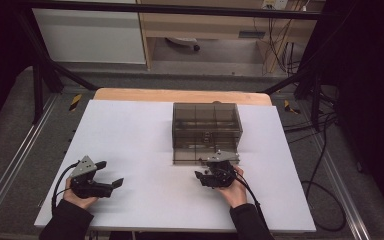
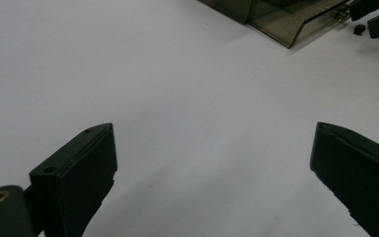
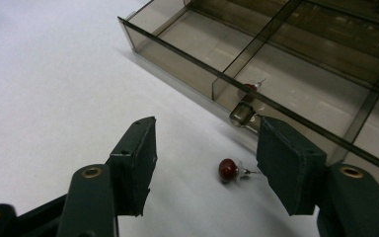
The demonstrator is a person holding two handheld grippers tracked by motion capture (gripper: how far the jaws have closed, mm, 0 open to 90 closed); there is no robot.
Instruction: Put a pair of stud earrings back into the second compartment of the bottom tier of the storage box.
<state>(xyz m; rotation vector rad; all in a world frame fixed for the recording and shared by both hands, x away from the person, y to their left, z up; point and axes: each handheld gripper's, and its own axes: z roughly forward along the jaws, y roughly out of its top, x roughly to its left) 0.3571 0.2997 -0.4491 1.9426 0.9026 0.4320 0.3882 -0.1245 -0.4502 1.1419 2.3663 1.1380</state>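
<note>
A small red bead earring [image 3: 228,169] lies on the white table, between the jaws of my right gripper [image 3: 205,143]; the pads stand apart from it on both sides, so the gripper is open. Just beyond it is the pulled-out drawer [image 3: 187,29] of a smoky see-through box [image 1: 206,122], with a round knob [image 3: 242,113] on its front. A second red earring [image 3: 249,88] lies inside a drawer compartment behind the knob. In the high view my right gripper [image 1: 203,176] sits at the drawer's front. My left gripper [image 1: 111,173] rests at the table's near left, open and with nothing in it [image 2: 212,148].
The white table top [image 1: 140,135] spreads wide to the left of the box. The box's drawer corner [image 2: 286,24] and the other gripper's jaw tips [image 2: 372,15] appear at the top right of the left gripper view. Cables [image 1: 325,165] trail off the table's right side.
</note>
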